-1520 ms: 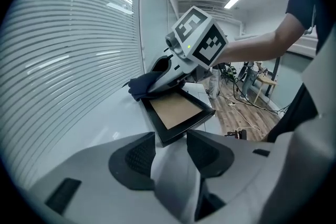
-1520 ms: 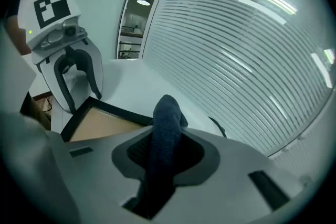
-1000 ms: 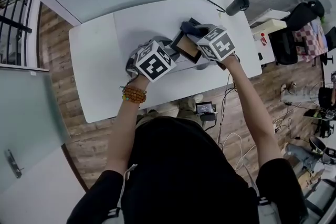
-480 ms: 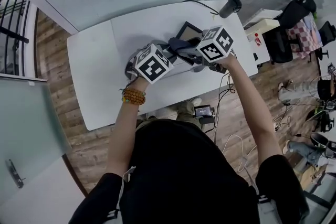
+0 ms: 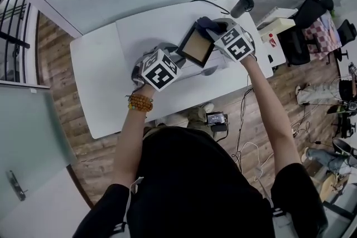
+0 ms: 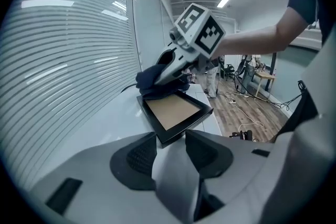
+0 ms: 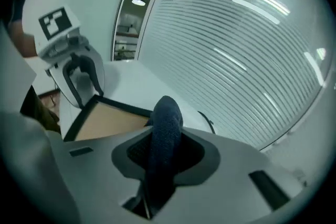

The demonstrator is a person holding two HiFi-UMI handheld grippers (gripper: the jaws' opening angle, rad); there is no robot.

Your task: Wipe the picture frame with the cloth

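Cloth [image 5: 206, 23], clamped by right gripper [image 7: 166, 155], moved atop frame [image 5: 196, 45] left gripper [image 6: 171, 145] clamps over table [image 5: 100, 75].

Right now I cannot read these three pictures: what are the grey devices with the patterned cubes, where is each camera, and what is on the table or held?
There is no robot here. A person holds a two-jaw gripper in each hand; the black-and-white marker cube is part of it. The head view looks down from the person's head. Each gripper view rides on one gripper and looks along its jaws. On the long white table, near its far corner, is a black tube-shaped object. The left gripper is closed on the near corner of the black picture frame with a brown board panel, holding it tilted. The right gripper pinches a dark blue cloth at the frame's far corner; its jaws have just opened a little.
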